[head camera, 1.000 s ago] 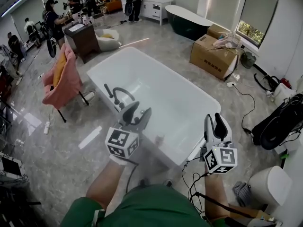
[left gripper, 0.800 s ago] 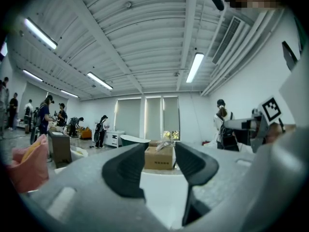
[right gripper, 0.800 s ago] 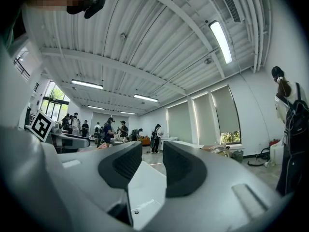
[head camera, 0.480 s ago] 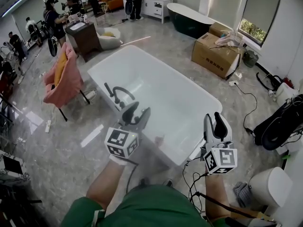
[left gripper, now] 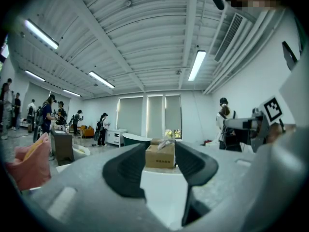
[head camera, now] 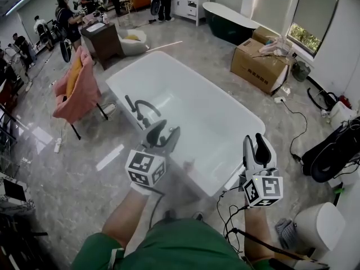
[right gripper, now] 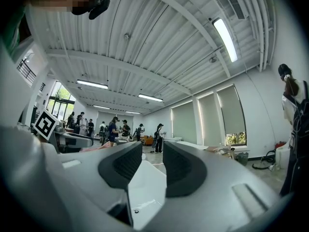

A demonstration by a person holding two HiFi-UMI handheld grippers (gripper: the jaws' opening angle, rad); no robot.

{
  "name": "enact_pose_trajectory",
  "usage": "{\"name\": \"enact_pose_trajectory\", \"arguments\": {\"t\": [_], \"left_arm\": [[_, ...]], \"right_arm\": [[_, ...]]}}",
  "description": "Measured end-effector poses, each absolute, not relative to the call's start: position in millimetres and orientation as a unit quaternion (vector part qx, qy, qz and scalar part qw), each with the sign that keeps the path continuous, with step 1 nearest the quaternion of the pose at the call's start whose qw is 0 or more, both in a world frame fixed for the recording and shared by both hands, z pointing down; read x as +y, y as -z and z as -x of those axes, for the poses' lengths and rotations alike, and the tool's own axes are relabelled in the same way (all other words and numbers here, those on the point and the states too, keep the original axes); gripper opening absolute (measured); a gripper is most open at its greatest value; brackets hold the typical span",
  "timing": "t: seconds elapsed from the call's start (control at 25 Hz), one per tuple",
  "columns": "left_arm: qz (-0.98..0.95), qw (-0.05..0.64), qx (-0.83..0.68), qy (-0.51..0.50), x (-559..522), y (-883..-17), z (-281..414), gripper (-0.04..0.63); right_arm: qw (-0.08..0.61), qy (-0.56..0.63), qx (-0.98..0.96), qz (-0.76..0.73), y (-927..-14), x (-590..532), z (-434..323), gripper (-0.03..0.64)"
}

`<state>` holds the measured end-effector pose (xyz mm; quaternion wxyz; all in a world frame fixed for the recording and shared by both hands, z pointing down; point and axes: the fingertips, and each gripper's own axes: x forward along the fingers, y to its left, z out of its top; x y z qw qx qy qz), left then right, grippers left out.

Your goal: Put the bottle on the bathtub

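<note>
No bottle can be told apart in any view. The white bathtub (head camera: 191, 103) lies ahead of both grippers, with a black faucet (head camera: 140, 109) on its left rim. A small pale thing (head camera: 189, 165) stands on the near rim, too small to identify. My left gripper (head camera: 163, 134) hangs over the near left rim, shut with nothing between its jaws. In the left gripper view (left gripper: 160, 153) only the tub (left gripper: 161, 190) and a far cardboard box show past the jaws. My right gripper (head camera: 256, 144) sits at the tub's near right corner, shut and empty. The right gripper view (right gripper: 152, 151) looks into the tub (right gripper: 147, 185).
A pink chair (head camera: 79, 91) stands left of the tub and a cardboard box (head camera: 259, 66) behind it on the right. Cables (head camera: 292, 128) and a black bag (head camera: 334, 153) lie on the floor to the right. Several people stand at the far left, near a dark tub (head camera: 230, 24).
Both grippers stay where they were by the tub. Only the head view has shifted slightly.
</note>
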<state>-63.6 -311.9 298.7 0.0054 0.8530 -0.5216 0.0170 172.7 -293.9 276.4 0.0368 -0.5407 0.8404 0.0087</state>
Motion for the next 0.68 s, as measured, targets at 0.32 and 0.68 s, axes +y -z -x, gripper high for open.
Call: {"name": "enact_pose_trajectory", "arguments": {"t": [0.32,0.68], "left_arm": [[-0.848,0.006,-0.529,-0.024,-316,-304,56,0.19],[-0.843,0.004,-0.536,-0.032,-320,-313,43,0.19]], "right_arm": [[0.037,-0.005,0.846,0.532,-281,-302,-180,0.135],[0.04,-0.002,0.85,0.525,-287,-311,-194,0.135]]}}
